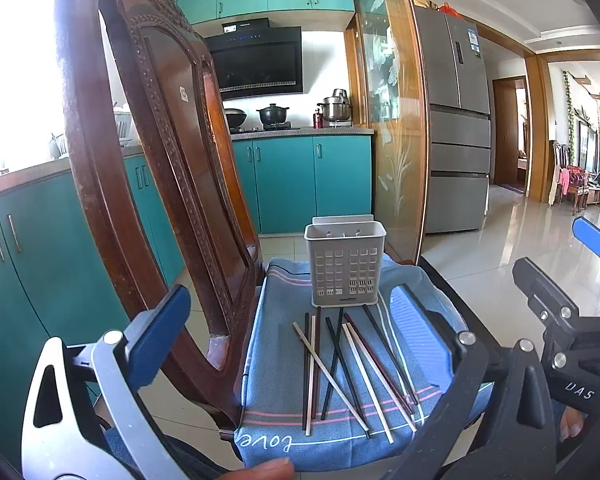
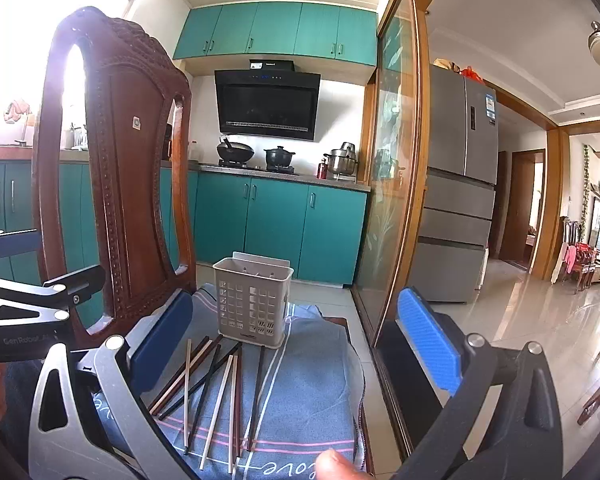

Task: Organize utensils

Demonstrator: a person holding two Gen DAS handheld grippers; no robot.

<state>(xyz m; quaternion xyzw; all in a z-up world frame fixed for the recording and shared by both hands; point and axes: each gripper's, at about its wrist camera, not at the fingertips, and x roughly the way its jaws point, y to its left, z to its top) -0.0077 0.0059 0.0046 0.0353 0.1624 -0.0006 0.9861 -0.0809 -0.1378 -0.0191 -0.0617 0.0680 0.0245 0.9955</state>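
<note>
Several chopsticks (image 1: 350, 368), black, dark red and cream, lie loose on a blue cloth (image 1: 276, 360) on a chair seat. A grey perforated utensil holder (image 1: 345, 264) stands upright just behind them and looks empty. My left gripper (image 1: 296, 320) is open and empty, held above the near end of the chopsticks. In the right wrist view the chopsticks (image 2: 216, 392) lie fanned before the holder (image 2: 252, 300). My right gripper (image 2: 300, 340) is open and empty, also hovering over them. The right gripper also shows in the left wrist view (image 1: 572, 280) at the right edge.
A tall carved wooden chair back (image 1: 152, 160) rises close on the left. A glass sliding door with a wooden frame (image 2: 392, 200) stands on the right. Teal kitchen cabinets (image 2: 276, 224) with pots and a grey fridge (image 2: 460, 184) are farther back. Glossy tiled floor (image 1: 520, 240) lies to the right.
</note>
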